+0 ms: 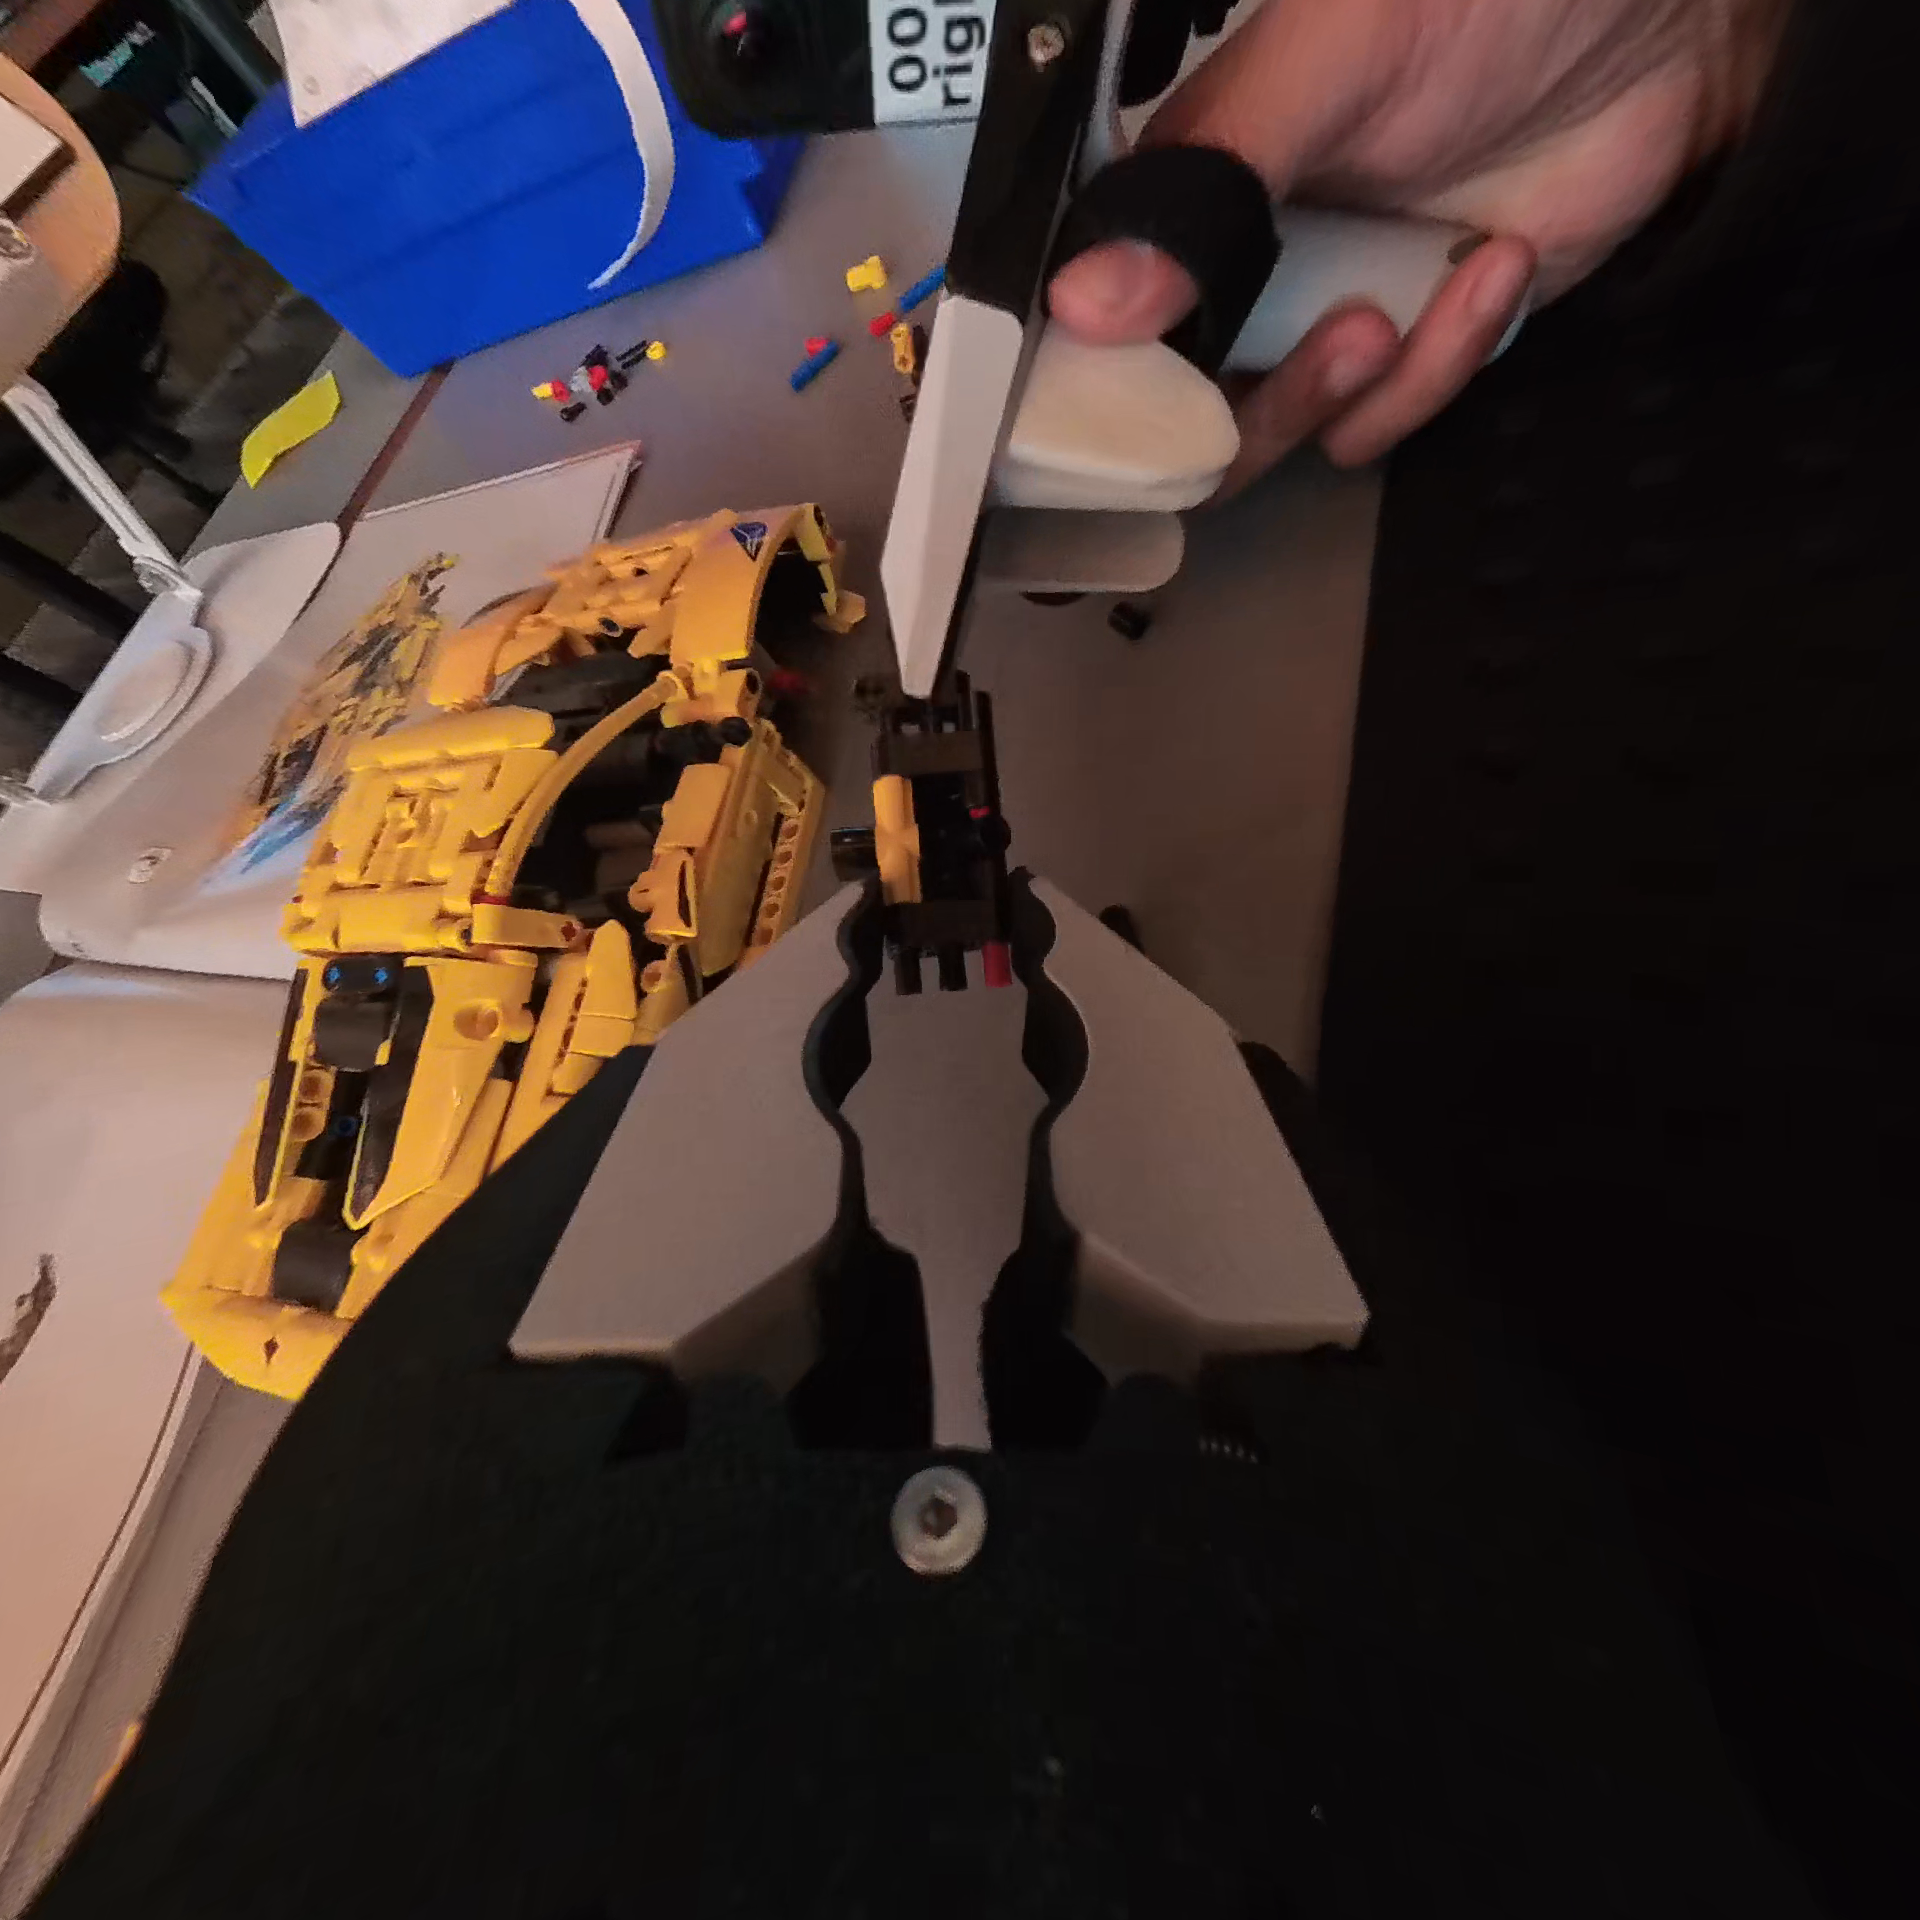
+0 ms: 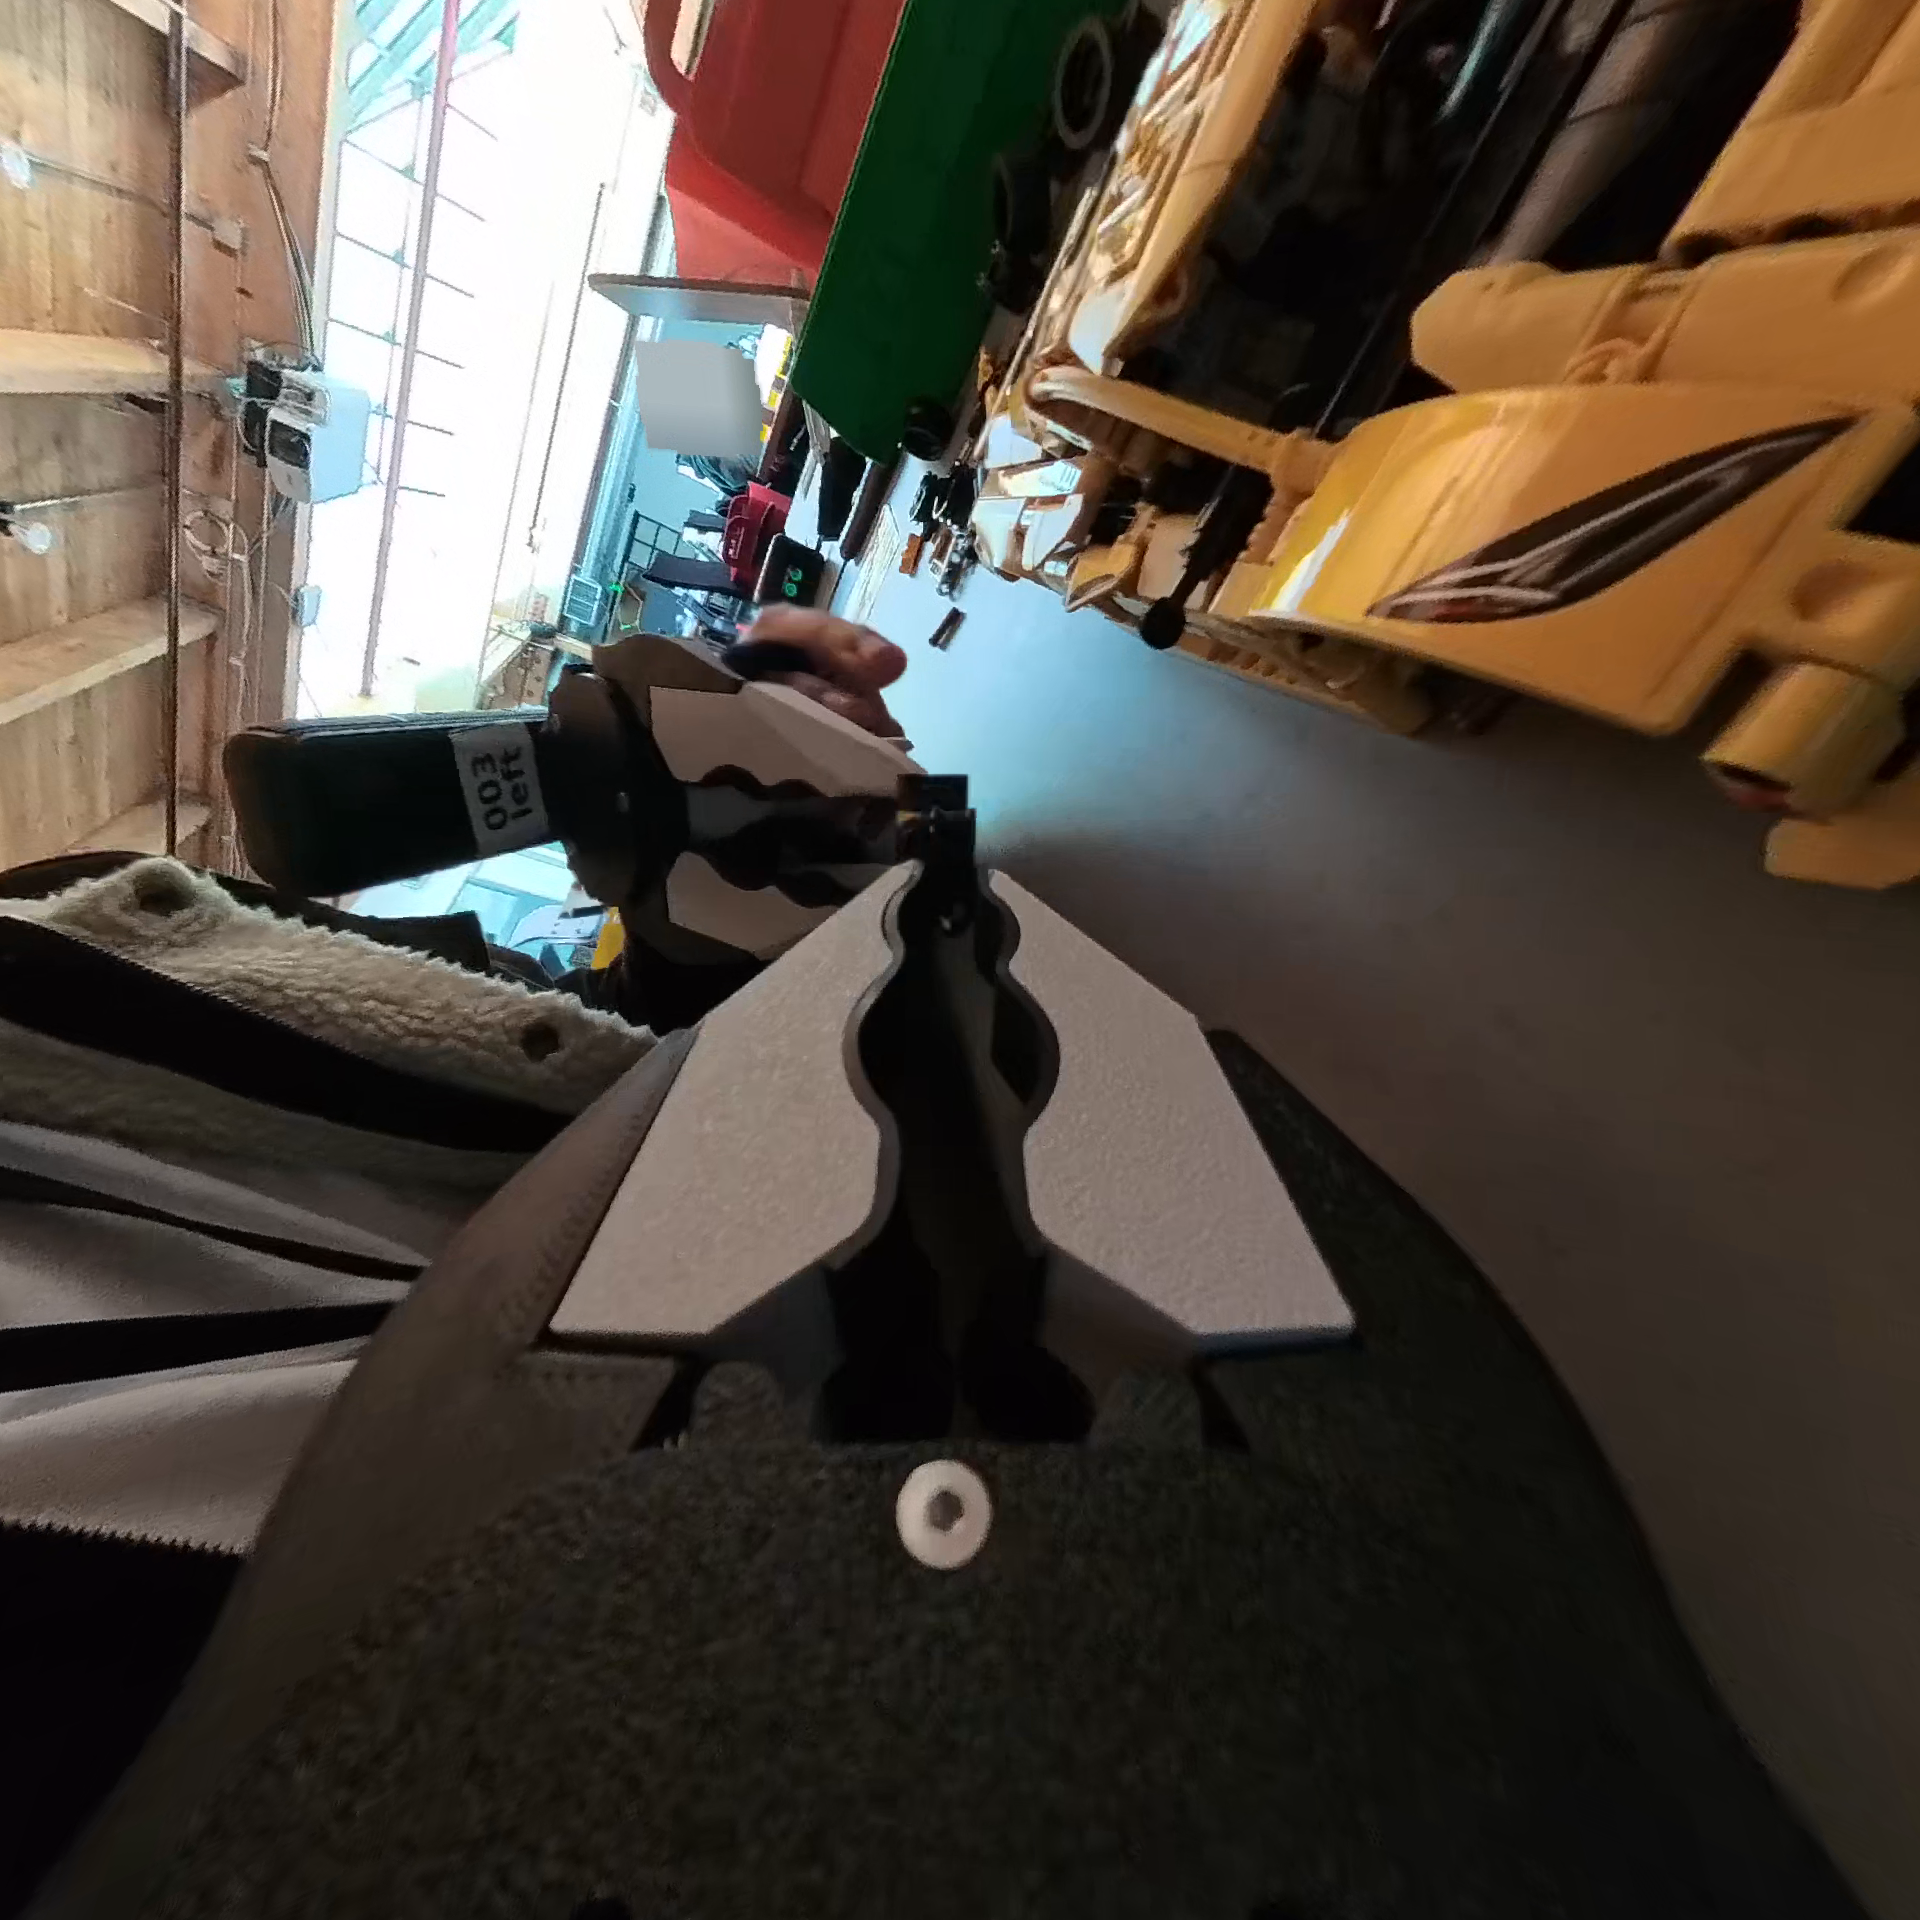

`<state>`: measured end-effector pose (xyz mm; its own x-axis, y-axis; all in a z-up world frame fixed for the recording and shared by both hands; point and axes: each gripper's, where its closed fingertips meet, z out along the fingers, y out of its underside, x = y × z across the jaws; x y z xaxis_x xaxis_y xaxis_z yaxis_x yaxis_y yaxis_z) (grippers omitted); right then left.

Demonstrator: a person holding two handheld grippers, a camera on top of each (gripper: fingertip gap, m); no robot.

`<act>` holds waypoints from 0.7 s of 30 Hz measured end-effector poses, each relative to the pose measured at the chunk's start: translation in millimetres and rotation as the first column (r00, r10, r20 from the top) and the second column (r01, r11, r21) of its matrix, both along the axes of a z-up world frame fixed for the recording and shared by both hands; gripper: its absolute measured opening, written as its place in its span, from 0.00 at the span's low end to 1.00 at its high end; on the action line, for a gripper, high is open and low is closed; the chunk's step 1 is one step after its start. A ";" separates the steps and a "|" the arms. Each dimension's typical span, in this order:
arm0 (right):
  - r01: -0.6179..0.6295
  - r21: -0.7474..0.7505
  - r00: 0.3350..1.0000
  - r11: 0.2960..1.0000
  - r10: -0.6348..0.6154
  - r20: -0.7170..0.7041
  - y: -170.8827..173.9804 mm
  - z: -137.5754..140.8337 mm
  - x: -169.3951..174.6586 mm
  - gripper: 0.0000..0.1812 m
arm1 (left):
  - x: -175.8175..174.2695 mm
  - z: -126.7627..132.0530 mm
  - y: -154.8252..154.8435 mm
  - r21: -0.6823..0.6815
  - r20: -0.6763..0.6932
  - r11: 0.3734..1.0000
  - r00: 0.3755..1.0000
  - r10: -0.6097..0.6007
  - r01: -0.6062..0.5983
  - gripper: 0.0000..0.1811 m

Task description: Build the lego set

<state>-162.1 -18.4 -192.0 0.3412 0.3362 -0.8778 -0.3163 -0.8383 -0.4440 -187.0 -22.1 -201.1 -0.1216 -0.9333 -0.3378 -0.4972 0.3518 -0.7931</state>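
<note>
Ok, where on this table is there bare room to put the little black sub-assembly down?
Bare grey table lies right of the yellow car, up to the dark edge. Crowded: loose pieces before the blue bin, booklet under the car.

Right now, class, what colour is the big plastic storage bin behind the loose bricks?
Blue bin; clearest in left wrist view.
</note>
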 end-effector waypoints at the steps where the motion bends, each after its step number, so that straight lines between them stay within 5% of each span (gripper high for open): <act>1: -0.008 -0.003 1.000 1.000 0.008 -0.008 -0.7 0.3 -1.1 0.03 | -0.1 -1.6 -0.2 0.005 -0.007 1.000 1.000 -0.001 0.001 0.13; 21: -0.036 -0.041 0.999 0.999 0.034 -0.034 -1.6 -2.4 -4.8 0.03 | -2.8 -10.9 -2.3 -0.001 -0.071 1.000 0.997 -0.001 0.001 0.13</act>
<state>-166.9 -20.0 -194.3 0.2999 0.3106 -0.9020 -0.3005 -0.8666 -0.3983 -189.8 -24.4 -212.0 -0.1458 -0.9334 -0.3278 -0.5521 0.3517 -0.7560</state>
